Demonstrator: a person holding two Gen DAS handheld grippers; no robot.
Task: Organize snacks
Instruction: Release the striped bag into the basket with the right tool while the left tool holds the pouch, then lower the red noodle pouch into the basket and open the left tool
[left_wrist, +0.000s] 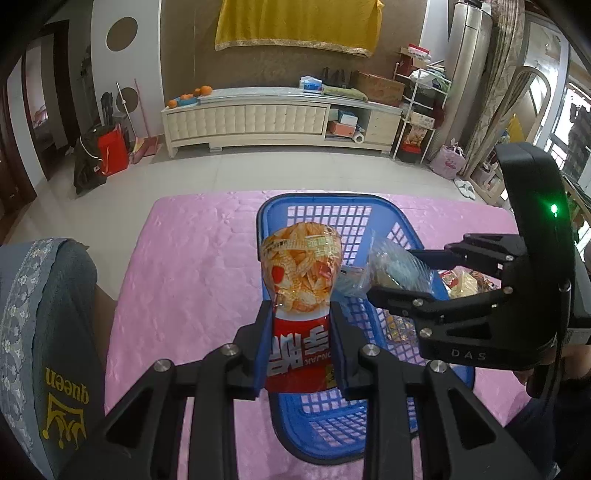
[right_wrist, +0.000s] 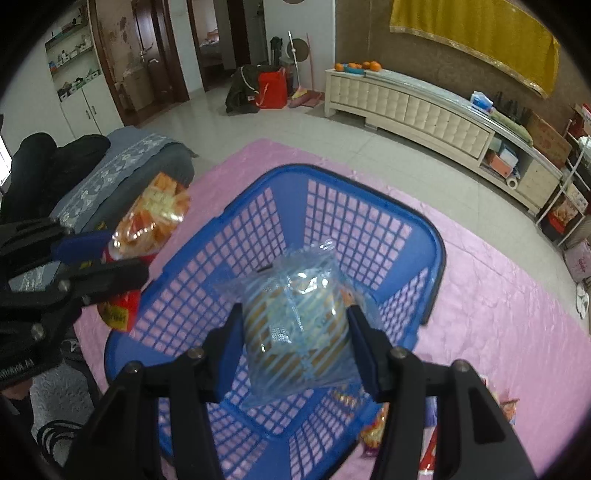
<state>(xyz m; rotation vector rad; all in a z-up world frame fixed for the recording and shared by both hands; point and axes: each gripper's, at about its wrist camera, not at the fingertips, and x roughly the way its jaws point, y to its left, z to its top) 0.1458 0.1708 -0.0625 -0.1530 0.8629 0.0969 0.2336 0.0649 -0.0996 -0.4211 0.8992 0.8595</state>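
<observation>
The left tool (left_wrist: 301, 317) is clenched on a red and orange chip bag (left_wrist: 299, 273), holding it upright above the near left part of the blue basket (right_wrist: 436, 258). The right tool (right_wrist: 293, 325) grips a clear blue-striped snack packet (right_wrist: 295, 314) between its pads, hanging over the middle of the basket, which looks empty inside. The basket sits on a pink quilted cover (left_wrist: 184, 266), with more snack packets (left_wrist: 461, 280) lying just beside its right wall.
</observation>
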